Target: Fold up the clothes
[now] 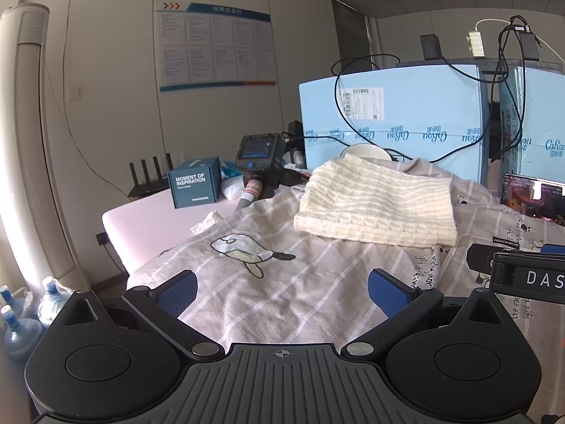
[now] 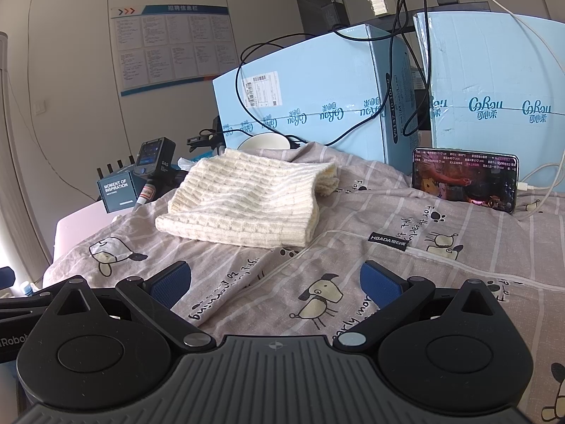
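A cream knitted garment (image 1: 378,205) lies folded into a flat rectangle on a grey striped bedsheet with dog cartoons (image 1: 275,282). It also shows in the right wrist view (image 2: 243,205). My left gripper (image 1: 282,291) is open and empty, held above the sheet, well short of the garment. My right gripper (image 2: 275,284) is open and empty too, above the sheet (image 2: 388,268) in front of the garment. Part of the right gripper shows at the right edge of the left wrist view (image 1: 522,272).
Light blue cartons (image 1: 392,120) with cables stand behind the garment. A phone (image 2: 464,178) with a lit screen leans against them. A teal box (image 1: 193,185), a handheld device (image 1: 256,162) and a router stand at the back left. Water bottles (image 1: 21,325) stand on the floor at left.
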Demonstrator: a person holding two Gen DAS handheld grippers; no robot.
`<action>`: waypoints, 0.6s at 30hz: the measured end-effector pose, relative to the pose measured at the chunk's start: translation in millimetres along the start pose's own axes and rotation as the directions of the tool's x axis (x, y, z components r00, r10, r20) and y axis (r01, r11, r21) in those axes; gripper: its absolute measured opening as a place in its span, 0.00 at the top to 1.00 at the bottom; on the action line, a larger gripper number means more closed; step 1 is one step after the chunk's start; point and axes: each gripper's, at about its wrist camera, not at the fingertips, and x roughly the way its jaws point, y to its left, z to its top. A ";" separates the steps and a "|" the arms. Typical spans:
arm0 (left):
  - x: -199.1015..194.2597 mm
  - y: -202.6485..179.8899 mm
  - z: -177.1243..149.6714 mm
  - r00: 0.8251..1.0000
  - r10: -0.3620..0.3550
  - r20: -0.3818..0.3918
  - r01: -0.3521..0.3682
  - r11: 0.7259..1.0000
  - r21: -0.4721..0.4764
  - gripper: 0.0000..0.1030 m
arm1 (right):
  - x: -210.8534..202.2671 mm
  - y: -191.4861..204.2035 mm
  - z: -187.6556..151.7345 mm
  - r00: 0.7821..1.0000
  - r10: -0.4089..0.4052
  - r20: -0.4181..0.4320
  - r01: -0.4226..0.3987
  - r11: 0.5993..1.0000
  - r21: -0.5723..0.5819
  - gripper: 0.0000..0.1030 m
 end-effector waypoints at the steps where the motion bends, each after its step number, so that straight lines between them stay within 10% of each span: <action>1: 0.0 -0.2 0.1 1.000 0.000 0.000 0.000 1.000 0.000 0.00 | 0.0 -0.1 0.1 1.000 0.000 0.000 0.000 1.000 0.000 0.00; 18: 0.8 -2.1 2.2 1.000 -0.007 0.003 0.007 1.000 0.004 0.00 | 0.4 -1.1 -0.4 1.000 -0.001 -0.001 0.001 1.000 0.003 0.00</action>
